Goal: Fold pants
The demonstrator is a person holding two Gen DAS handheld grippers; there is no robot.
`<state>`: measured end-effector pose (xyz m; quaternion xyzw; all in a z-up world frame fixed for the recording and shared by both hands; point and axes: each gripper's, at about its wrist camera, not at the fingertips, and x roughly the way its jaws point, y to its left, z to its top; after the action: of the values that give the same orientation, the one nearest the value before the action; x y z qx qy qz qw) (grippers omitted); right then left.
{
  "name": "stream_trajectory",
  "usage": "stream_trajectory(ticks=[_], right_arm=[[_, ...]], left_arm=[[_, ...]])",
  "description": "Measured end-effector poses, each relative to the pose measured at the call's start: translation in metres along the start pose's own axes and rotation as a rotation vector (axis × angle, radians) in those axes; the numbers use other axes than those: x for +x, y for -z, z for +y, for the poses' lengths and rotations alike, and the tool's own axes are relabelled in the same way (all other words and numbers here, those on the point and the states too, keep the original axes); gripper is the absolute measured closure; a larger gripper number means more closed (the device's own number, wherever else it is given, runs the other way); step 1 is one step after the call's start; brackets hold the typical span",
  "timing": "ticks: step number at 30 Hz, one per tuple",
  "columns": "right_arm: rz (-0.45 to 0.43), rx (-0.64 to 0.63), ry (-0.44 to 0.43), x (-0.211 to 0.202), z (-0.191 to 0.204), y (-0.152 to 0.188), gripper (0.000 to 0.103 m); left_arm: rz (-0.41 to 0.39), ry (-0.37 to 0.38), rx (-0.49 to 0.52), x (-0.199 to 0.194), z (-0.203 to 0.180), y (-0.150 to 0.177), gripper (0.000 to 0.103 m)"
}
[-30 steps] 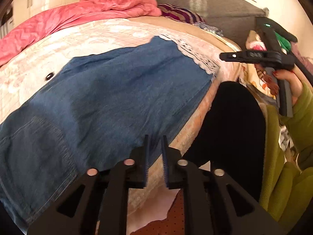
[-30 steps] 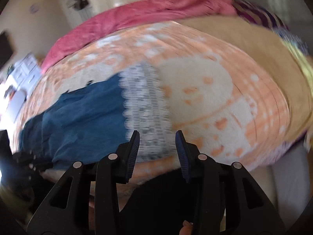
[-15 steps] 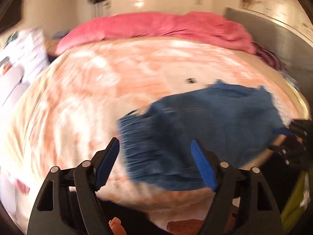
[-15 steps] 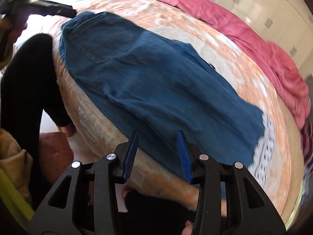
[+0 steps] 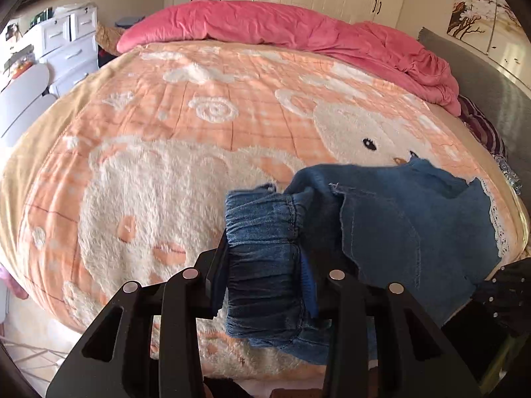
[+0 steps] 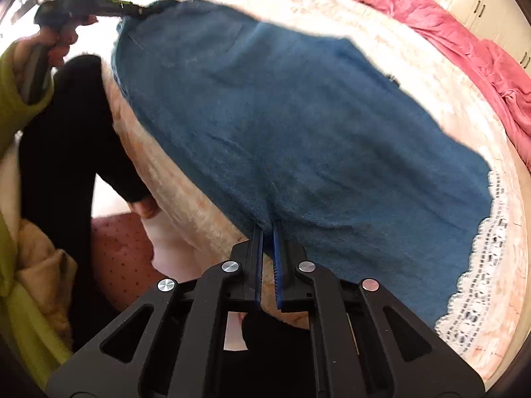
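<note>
Blue denim pants with a white lace hem lie across the near edge of the bed. My left gripper is shut on the gathered elastic waistband, which bunches up between its fingers. My right gripper is shut on the near edge of the pants, about midway along the leg. The left gripper also shows in the right wrist view, at the far waistband end. The pants also show in the left wrist view.
The bed carries an orange and white plush blanket with a pink duvet heaped along the far side. The person's black-clad legs stand against the bed's near edge. White drawers stand to the left.
My left gripper went from wide open over the waistband to shut on it. My right gripper closed from open onto the pants' near edge.
</note>
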<state>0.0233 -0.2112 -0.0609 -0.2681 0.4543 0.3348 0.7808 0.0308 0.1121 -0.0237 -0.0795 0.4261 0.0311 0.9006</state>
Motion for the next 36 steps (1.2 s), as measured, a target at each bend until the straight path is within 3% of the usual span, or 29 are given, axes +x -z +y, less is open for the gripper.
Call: stream_trajectory(ticks=[3, 6, 9, 11, 12, 14, 16, 18, 21, 25, 28, 32, 36], right_arm=[[0.002, 0.015, -0.025, -0.002, -0.002, -0.002, 0.097], [-0.017, 0.065, -0.096, -0.014, -0.011, 0.002, 0.083], [-0.119, 0.141, -0.131, -0.047, -0.032, 0.007, 0.075], [-0.189, 0.233, -0.119, -0.063, -0.056, 0.010, 0.059], [-0.219, 0.287, -0.107, -0.069, -0.071, 0.010, 0.059], [-0.238, 0.407, -0.061, -0.070, -0.104, 0.013, 0.059], [-0.208, 0.493, -0.022, -0.061, -0.130, 0.016, 0.059], [-0.164, 0.558, -0.007, -0.048, -0.146, 0.020, 0.059], [-0.088, 0.633, 0.013, -0.027, -0.159, 0.033, 0.059], [-0.062, 0.557, 0.078, -0.022, -0.148, 0.031, 0.058], [-0.083, 0.527, 0.072, -0.038, -0.142, 0.016, 0.057], [-0.237, 0.476, -0.016, -0.060, -0.141, -0.030, 0.057], [-0.206, 0.340, -0.036, -0.031, -0.131, -0.093, 0.057]], left_arm=[[0.013, -0.006, -0.006, 0.007, 0.003, 0.003, 0.058], [0.007, -0.003, -0.010, -0.010, 0.006, 0.001, 0.054], [-0.049, -0.068, 0.046, -0.040, 0.001, 0.002, 0.047], [-0.092, -0.113, 0.072, -0.056, -0.007, -0.002, 0.047], [-0.111, -0.118, 0.081, -0.062, -0.012, -0.006, 0.047], [-0.155, -0.065, 0.117, -0.071, -0.032, -0.015, 0.044], [-0.150, 0.025, 0.160, -0.063, -0.059, -0.022, 0.042], [-0.088, 0.158, 0.208, -0.041, -0.094, -0.025, 0.042], [0.013, 0.268, 0.277, -0.004, -0.144, -0.021, 0.042], [0.108, 0.305, 0.363, 0.036, -0.188, -0.012, 0.042], [0.162, 0.253, 0.387, 0.066, -0.195, -0.001, 0.042], [0.117, 0.255, 0.392, 0.064, -0.192, 0.009, 0.041], [0.070, 0.292, 0.422, 0.043, -0.192, 0.012, 0.038]])
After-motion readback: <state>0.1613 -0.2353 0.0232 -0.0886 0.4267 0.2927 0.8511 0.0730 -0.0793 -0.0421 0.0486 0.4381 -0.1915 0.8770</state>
